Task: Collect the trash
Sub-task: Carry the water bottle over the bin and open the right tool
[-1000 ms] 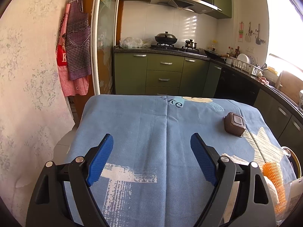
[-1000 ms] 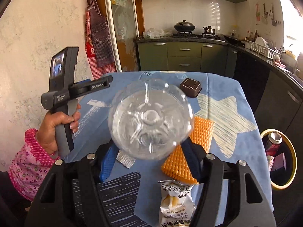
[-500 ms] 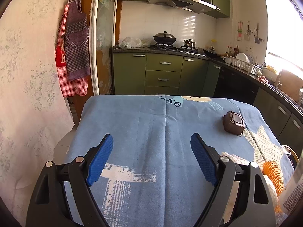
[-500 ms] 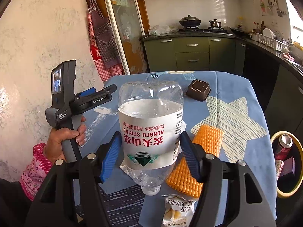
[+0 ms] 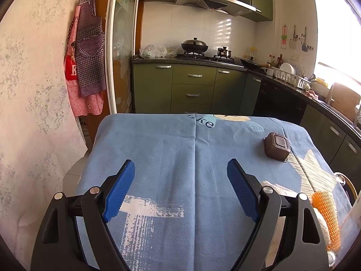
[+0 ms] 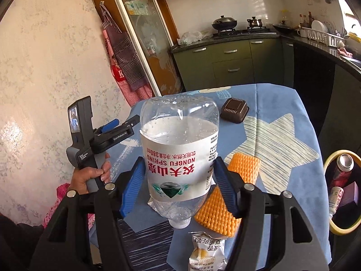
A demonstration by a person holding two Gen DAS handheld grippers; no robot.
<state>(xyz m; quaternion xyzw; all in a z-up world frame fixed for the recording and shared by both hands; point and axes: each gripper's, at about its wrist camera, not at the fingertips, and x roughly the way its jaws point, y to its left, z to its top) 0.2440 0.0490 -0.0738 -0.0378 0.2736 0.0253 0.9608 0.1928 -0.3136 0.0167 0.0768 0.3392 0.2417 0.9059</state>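
Home kitchen: stove (image 5: 204, 54), green cabinets (image 5: 191, 85)

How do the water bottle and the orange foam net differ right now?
The water bottle is clamped upside down in the right gripper, off the table; the orange foam net lies flat on the blue cloth. The bottle is clear, smooth, labelled; the net is opaque and ribbed. Both are outside the bin.

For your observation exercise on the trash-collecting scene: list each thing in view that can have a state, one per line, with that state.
Right tongs: shut on the water bottle.
Water bottle: held upside down, partly filled, neck pointing down.
Left tongs: open, nothing between them.
Brown tray: lying on the tablecloth, untouched.
Orange foam net: lying flat on the cloth.
Snack packet: lying at the near edge.
Bin: open, a can and other items inside.
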